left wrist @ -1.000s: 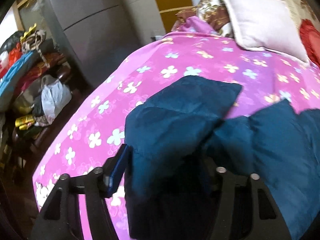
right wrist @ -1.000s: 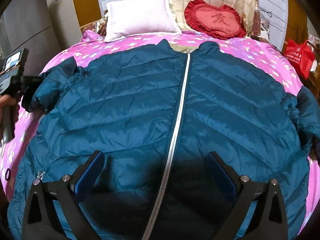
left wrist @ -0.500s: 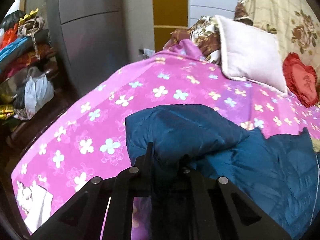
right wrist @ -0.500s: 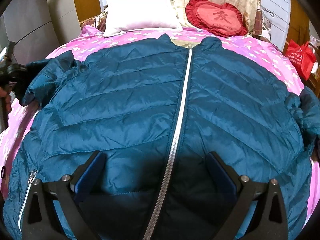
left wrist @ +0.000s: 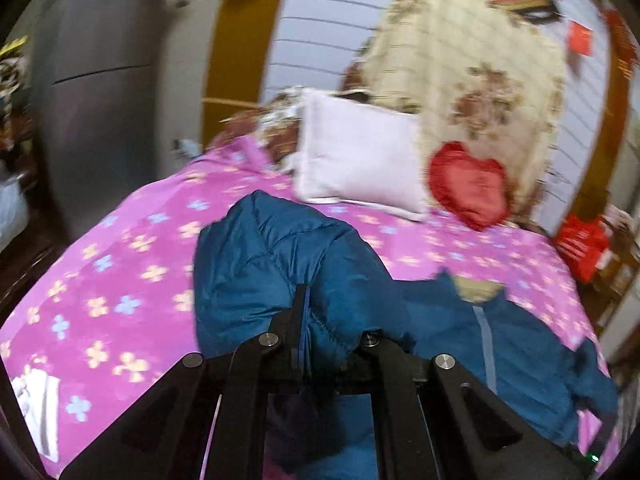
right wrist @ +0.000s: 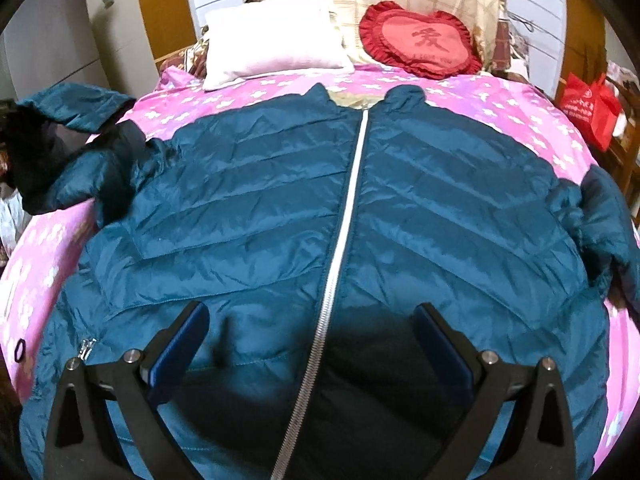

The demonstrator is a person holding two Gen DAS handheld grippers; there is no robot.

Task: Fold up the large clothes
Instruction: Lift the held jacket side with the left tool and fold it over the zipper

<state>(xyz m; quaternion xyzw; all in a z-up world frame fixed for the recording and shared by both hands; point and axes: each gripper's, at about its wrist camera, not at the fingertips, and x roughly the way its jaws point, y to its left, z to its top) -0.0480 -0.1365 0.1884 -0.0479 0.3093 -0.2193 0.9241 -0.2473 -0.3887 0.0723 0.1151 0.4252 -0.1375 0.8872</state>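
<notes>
A teal quilted jacket [right wrist: 256, 208] with a silver zipper [right wrist: 344, 216] lies front-up across the pink flowered bedspread [right wrist: 500, 100]. My left gripper [left wrist: 320, 320] is shut on the jacket's left sleeve [left wrist: 272, 256], which is lifted off the bed and bunched over the fingers. In the right wrist view that raised sleeve [right wrist: 68, 100] shows at the far left. My right gripper [right wrist: 312, 344] hovers open over the jacket's lower front, a finger on each side of the zipper, with nothing held.
A white pillow [right wrist: 272, 40] and a red heart cushion [right wrist: 420, 40] rest at the head of the bed. A grey cabinet [left wrist: 100, 80] stands left of the bed. A red bag [right wrist: 588, 108] sits at the right.
My left gripper shut on the sleeve, then rose and tilted up, lifting the sleeve off the bed. The right gripper stayed over the jacket's front.
</notes>
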